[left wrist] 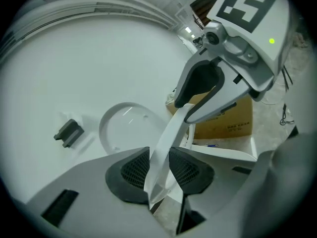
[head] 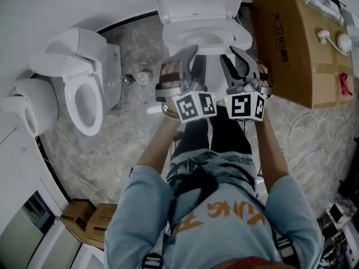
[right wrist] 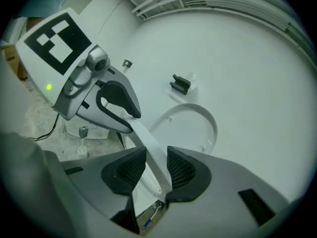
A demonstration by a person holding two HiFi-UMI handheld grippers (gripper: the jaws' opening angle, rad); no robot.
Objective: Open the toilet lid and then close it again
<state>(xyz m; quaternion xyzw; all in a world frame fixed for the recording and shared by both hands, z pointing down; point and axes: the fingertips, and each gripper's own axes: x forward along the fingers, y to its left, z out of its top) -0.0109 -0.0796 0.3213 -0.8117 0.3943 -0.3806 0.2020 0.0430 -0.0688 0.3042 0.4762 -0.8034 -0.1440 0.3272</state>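
Ribbed dark pads (left wrist: 133, 171) of the left gripper (left wrist: 158, 162) are closed on the thin white front rim of the toilet lid (left wrist: 171, 130), and the rim fills the gap between them; the right gripper (right wrist: 154, 160) pinches the same rim a little further along, its jaws likewise drawn in on the plastic with nothing else between them; each gripper view shows the other gripper on the rim just beside it. Beyond the jaws the rest of the lid's outline curves away against a white wall (right wrist: 247, 58); in the head view both grippers sit side by side in front of the toilet (head: 241, 35), with a cardboard box (head: 286, 43) near at the picture's right and a second toilet (head: 84, 94) well apart at the left.

Judged step: swinging the lid about its rear hinge, partway through the arc; whether it is on the way up or down cannot be told.

To do it well: move both hands together, so that the rim remains level and the lid does not twist; follow the hinge's arc rather than pulling toward the body; let the wrists roll with the lid, pads flat on the rim; grip firmly, since glossy plastic may slip; ease the last part, and release only once the lid rests against its stop.
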